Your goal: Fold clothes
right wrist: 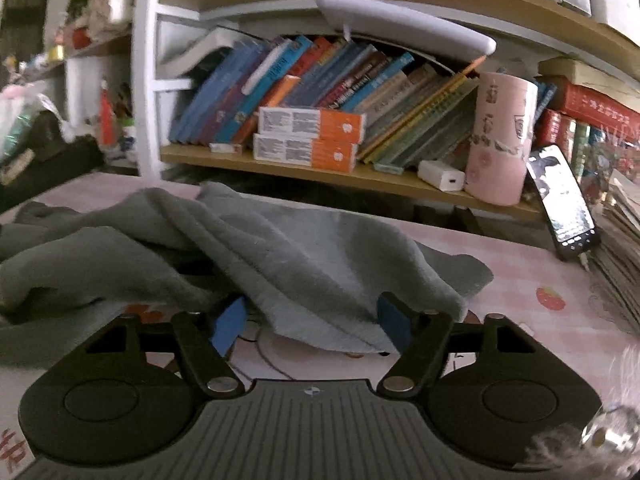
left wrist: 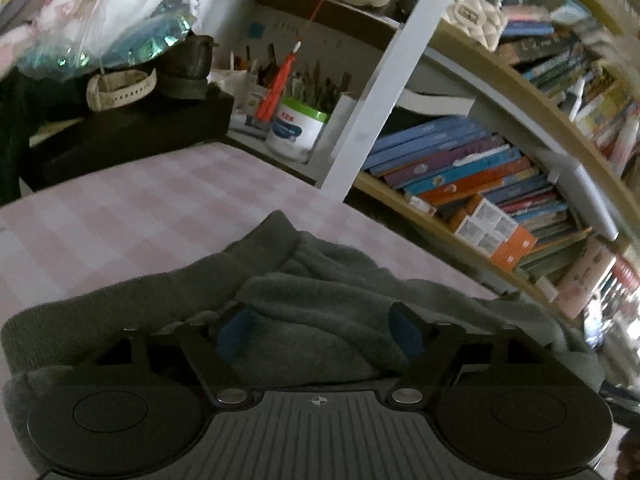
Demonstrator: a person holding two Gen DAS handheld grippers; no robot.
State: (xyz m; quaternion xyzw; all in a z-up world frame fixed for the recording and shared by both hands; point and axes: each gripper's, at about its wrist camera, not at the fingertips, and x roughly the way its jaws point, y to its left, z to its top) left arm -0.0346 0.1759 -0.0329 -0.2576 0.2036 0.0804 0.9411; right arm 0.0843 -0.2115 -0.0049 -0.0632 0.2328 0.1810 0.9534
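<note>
Both the left gripper point(left wrist: 320, 330) and right gripper point(right wrist: 314, 320) stand spread around the bunched grey fleece garment point(right wrist: 280, 248), unclamped; closing now risks pinching several layers.

The left gripper point(left wrist: 320, 330) points a bit downward, and its two fingers stand wide apart. The right gripper point(right wrist: 312, 322) tips down too, and its blue pads point(right wrist: 229, 326) stand apart, not pressing together.
</note>
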